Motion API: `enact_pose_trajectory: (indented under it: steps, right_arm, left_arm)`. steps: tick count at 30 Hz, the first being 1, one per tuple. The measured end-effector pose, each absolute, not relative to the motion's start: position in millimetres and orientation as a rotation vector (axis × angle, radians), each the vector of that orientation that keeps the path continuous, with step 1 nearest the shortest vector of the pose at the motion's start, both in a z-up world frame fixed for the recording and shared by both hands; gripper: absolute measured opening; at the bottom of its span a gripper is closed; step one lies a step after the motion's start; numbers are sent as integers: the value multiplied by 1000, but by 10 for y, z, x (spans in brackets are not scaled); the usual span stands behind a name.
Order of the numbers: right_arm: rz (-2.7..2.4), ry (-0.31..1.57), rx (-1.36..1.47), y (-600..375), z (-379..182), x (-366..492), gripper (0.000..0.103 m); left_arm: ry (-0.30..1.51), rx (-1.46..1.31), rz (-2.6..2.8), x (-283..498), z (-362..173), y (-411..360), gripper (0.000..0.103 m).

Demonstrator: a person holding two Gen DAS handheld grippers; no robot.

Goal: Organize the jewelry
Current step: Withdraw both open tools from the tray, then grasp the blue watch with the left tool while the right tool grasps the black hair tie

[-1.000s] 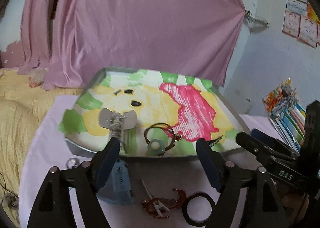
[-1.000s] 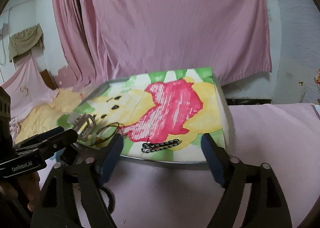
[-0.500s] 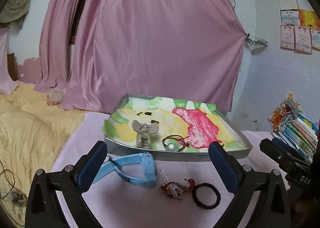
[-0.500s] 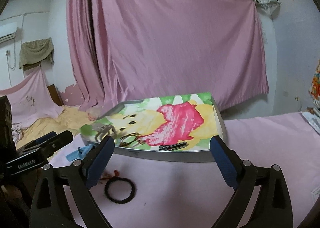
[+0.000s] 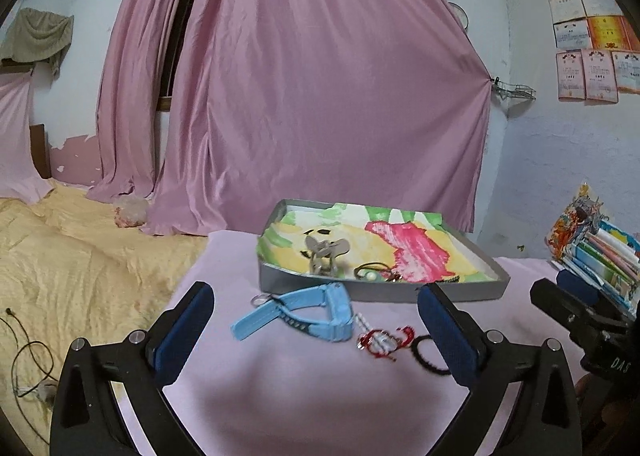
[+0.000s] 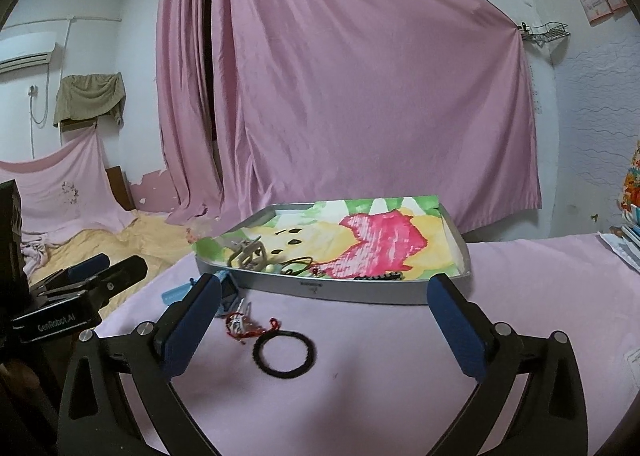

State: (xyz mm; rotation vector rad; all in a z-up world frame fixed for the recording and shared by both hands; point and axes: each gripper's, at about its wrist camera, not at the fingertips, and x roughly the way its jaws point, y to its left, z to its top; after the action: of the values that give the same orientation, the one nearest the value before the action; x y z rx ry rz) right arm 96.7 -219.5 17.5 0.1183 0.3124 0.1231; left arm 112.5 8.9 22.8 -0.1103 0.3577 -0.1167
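Jewelry is sitting partly sorted: a silver hair clip point(image 5: 325, 252), a thin bangle point(image 5: 374, 270) and a dark beaded bracelet point(image 6: 378, 277) are lying in the grey tray point(image 5: 380, 292), while a blue watch point(image 5: 304, 312), a red charm bracelet point(image 5: 384, 340) and a black hair tie point(image 6: 285, 352) are waiting on the worktop point(image 6: 400, 376) in front of it. Both grippers are hanging back with jaws wide apart and nothing between them – the left gripper point(image 5: 316, 336) is facing the watch, the right gripper point(image 6: 324, 328) the hair tie. From the right wrist view the tie is lying at about 11 o'clock of the gripper's centre, the tray at 12. Picking it well probably means coming down steeply, pinching one side of the loop rather than straddling it, since the pink cloth is soft and may bunch up. Behind, a pink curtain point(image 6: 340, 95) is covering the wall – a yellow bedspread point(image 5: 80, 256) is spreading at 9 o'clock.
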Motion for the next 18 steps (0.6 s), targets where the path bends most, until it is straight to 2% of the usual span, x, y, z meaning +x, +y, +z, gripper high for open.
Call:
enact_pose_trajectory:
  steps: [18]
  right_arm:
    - [123, 418, 93, -1983, -10, 1009, 101]
  left_arm:
    - [428, -79, -86, 1040, 35, 321, 102]
